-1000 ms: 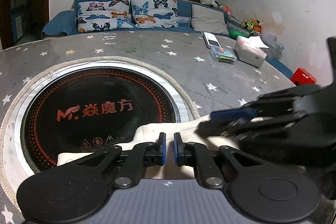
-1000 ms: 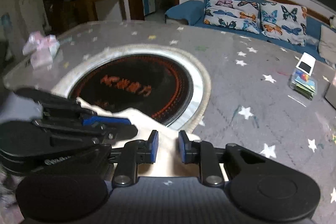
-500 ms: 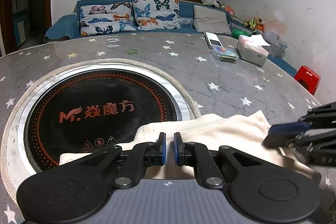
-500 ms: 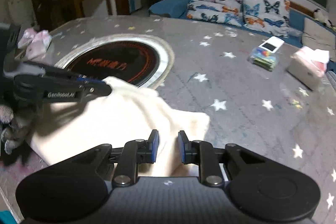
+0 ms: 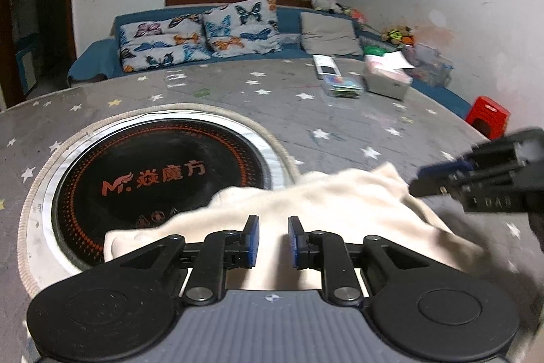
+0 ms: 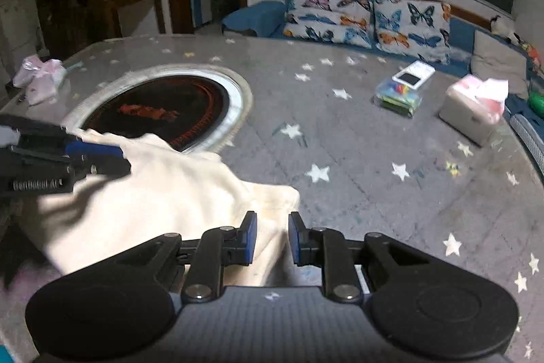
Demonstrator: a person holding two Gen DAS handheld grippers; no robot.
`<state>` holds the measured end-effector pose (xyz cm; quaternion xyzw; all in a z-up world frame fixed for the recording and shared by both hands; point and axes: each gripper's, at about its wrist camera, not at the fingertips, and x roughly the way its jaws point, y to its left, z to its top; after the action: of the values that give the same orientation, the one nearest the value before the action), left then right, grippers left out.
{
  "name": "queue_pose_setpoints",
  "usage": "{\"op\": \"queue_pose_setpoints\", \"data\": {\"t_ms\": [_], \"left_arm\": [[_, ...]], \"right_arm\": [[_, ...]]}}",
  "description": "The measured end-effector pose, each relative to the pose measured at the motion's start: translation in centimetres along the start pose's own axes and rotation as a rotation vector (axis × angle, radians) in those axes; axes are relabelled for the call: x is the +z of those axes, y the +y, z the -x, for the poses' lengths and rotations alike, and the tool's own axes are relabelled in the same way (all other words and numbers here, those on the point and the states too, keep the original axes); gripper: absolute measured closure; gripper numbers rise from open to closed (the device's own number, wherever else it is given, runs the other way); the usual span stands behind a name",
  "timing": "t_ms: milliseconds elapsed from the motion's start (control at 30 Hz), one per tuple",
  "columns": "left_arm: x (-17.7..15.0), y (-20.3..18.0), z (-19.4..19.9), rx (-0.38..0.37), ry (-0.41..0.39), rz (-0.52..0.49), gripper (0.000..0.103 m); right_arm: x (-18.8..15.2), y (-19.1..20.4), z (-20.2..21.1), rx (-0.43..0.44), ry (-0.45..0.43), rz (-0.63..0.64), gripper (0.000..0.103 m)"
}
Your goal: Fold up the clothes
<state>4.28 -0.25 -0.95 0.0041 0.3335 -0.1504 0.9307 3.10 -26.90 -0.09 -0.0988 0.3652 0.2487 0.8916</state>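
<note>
Cream garment (image 5: pixel 326 213) lies bunched on the star-patterned table (image 5: pixel 340 131), between 2 grippers.

Its far edge overlaps the rim of the round black cooktop (image 5: pixel 153 172) set in the table. The left gripper (image 5: pixel 273 241) sits over the cloth's near side, its fingers a little apart with fabric showing in the gap; the right gripper (image 6: pixel 272 238) is likewise parted over the garment's right corner. A tissue box (image 6: pixel 474 111) stands well apart.
</note>
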Motion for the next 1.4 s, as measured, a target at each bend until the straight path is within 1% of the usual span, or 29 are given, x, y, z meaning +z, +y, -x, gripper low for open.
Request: {"op": "queue_pose_setpoints", "data": {"t_ms": [100,200,267,367,433,600,800,967,1133,1267,1400], "left_arm": [[-1.1,-0.4,1.5,-0.019,0.000,0.001,0.083],[-2.1,-0.6,2.7,-0.020,-0.013,0.000,0.083],[-2.8,-0.3,3.1,-0.015,-0.007,0.012,0.083],[-3.8,0.5,3.4,-0.003,0.003,0.040,0.083],[-4.2,1.3,3.6,0.000,-0.004,0.063,0.083],[-3.5,2.9,4.2,0.023,-0.025,0.107,0.083],[-3.3,5.1,3.3,0.056,-0.018,0.152,0.084],[-1.9,4.9,2.7,0.069,-0.028,0.140,0.083],[-0.3,4.6,1.0,0.069,-0.018,0.132,0.083],[0.9,4.2,-0.7,0.060,-0.010,0.123,0.083],[1.5,4.3,-2.4,0.071,0.020,0.130,0.083]], "right_arm": [[-0.3,1.8,1.5,0.045,-0.015,0.052,0.084],[-0.9,3.7,2.5,0.091,-0.022,0.095,0.086],[-1.5,4.6,2.5,0.110,-0.014,0.106,0.086],[-2.8,4.8,1.4,0.103,0.022,0.099,0.087],[-3.3,4.5,1.2,0.116,0.011,0.073,0.088],[-2.7,4.5,1.3,0.108,0.017,0.089,0.088],[-2.9,4.4,1.1,0.116,0.026,0.086,0.088],[-2.2,4.4,1.1,0.127,0.036,0.094,0.088],[-0.6,4.3,0.5,0.123,0.016,0.105,0.088],[1.3,4.4,-1.0,0.102,-0.001,0.100,0.088],[2.8,4.2,-3.2,0.082,-0.005,0.069,0.088]]}}
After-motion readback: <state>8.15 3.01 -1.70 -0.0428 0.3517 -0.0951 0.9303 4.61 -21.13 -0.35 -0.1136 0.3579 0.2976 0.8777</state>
